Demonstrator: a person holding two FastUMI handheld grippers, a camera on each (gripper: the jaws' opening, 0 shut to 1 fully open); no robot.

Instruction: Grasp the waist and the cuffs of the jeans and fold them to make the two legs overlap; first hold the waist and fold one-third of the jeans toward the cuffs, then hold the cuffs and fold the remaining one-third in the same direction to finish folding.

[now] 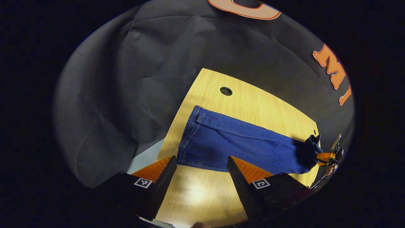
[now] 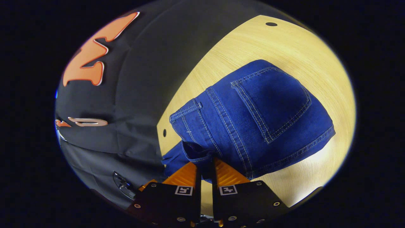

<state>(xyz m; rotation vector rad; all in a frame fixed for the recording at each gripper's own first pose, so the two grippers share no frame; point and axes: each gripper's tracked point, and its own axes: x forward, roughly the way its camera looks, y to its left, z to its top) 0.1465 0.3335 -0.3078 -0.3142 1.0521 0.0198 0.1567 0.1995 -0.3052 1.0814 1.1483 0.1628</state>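
In the left gripper view the left gripper [image 1: 201,163] hung released, fingers spread, just short of the jeans [image 1: 240,145] flat on the table [image 1: 253,101]. In the right gripper view the right gripper [image 2: 204,166] was clenched on the waist [image 2: 190,152], back pocket [image 2: 272,101] facing up
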